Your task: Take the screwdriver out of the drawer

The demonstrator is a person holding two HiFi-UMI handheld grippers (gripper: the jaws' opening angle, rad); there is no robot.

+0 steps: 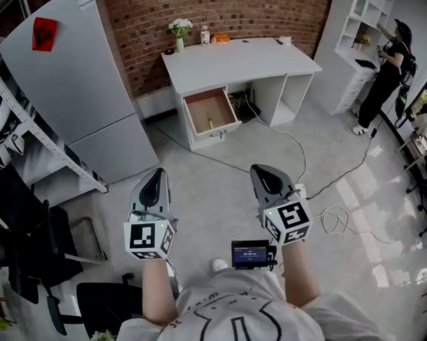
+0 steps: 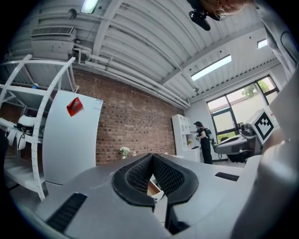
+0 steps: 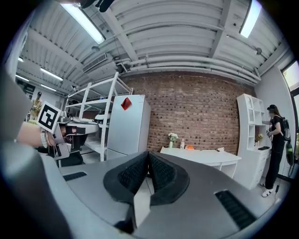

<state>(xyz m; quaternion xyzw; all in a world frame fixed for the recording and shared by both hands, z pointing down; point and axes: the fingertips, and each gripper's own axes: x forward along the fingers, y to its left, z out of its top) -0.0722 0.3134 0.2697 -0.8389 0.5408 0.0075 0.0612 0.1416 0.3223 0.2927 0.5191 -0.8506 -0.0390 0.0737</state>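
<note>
Head view — left tongs and right tongs both pinched together and empty, well apart from the bench. The screwdriver lies in the open drawer under it — untouched.

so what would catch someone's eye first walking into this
The open drawer under the white desk, against the brick wall, stands out first, with a small yellow item lying inside. In the foreground the left gripper and right gripper point toward it, both shut and empty. A person stands at the shelves far right.
</note>
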